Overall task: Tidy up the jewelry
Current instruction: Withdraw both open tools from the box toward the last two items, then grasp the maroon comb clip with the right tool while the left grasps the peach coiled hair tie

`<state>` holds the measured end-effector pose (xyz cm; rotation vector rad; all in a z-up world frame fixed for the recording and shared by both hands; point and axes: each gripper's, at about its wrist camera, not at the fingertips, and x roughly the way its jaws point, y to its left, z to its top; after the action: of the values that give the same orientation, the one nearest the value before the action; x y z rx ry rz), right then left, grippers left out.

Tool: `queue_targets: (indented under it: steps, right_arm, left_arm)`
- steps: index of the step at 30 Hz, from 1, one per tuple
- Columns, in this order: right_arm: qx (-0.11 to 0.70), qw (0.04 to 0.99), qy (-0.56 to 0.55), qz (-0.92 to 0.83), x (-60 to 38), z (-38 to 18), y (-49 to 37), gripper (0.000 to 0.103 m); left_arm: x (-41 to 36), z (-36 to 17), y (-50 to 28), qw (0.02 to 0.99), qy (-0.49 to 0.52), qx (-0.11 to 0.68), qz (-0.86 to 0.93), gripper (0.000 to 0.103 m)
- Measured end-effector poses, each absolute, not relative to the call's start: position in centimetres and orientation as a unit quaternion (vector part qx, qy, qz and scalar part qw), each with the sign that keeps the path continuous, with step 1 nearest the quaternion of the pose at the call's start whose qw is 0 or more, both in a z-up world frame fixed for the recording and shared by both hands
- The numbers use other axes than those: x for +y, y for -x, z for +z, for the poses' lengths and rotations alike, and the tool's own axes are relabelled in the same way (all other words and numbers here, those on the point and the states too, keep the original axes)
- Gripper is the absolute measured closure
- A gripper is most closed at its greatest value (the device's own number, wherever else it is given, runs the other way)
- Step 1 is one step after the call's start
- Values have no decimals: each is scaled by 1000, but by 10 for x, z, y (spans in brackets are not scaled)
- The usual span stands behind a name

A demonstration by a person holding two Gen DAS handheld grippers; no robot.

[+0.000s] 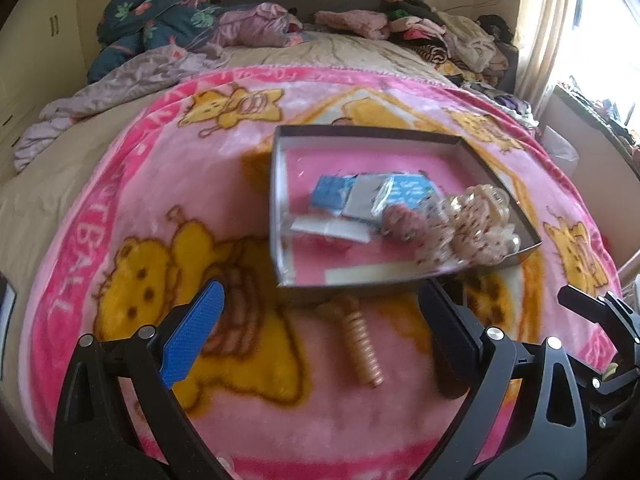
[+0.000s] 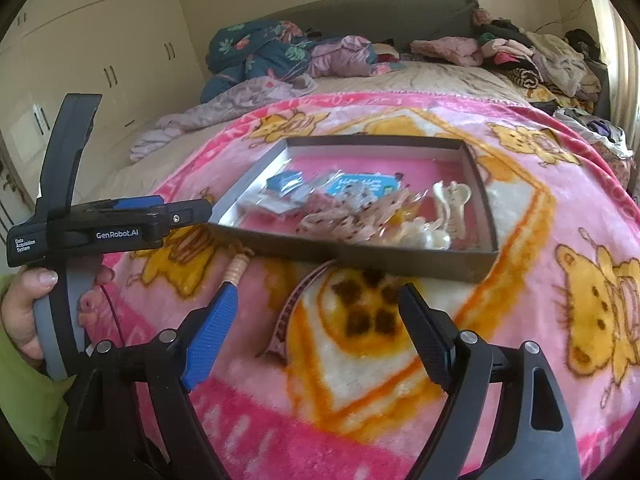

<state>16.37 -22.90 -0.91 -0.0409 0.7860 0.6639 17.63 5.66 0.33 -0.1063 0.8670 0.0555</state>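
Both claws released, nothing between jaws: left claw (image 1: 320,322), right claw (image 2: 320,328). Shallow box (image 2: 400,258) on bed blanket (image 2: 520,320) collects hair clips (image 2: 448,208) and packets; coiled tan clip (image 1: 362,346) and pink band (image 2: 296,300) lie outside, just before it, likely next. Left unit reads "GenRobot.AI"; blanket "BALL"

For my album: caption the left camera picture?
Open left gripper above a peach hair clip, beside the tray.

A home bedroom: ahead of the grippers stretches a bed (image 2: 420,76) under a pink cartoon-bear blanket (image 2: 560,208), heaped clothes (image 2: 532,56) and a crumpled floral quilt (image 2: 256,48) at its far end, cream wardrobe doors (image 2: 100,48) to the left.
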Motion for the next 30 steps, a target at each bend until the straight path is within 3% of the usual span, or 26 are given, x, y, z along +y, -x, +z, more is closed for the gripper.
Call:
queue_targets:
  steps: [11,18,21,25,30]
  right_arm:
    - [414,848,36,330,-196,-40,-161,25]
    - [435,835,52,333,-172,-61,-172,52]
    - [443,831,55,333,-167,-69,-177,63]
    - [449,829,48,330,-168,-76,-181,86]
    - [445,832,37,330,-183,-73,-177,89]
  left_arm:
    - [78,-21,-154,894,68,442,34,12]
    - [83,-36,-146,884,85,458,21,12]
    - [79,-39,-149,882,87,464,12,19]
    - [69,-45,-157,877,90,472,-6,30]
    - [56,-57,-171,864,113,490,-36,42]
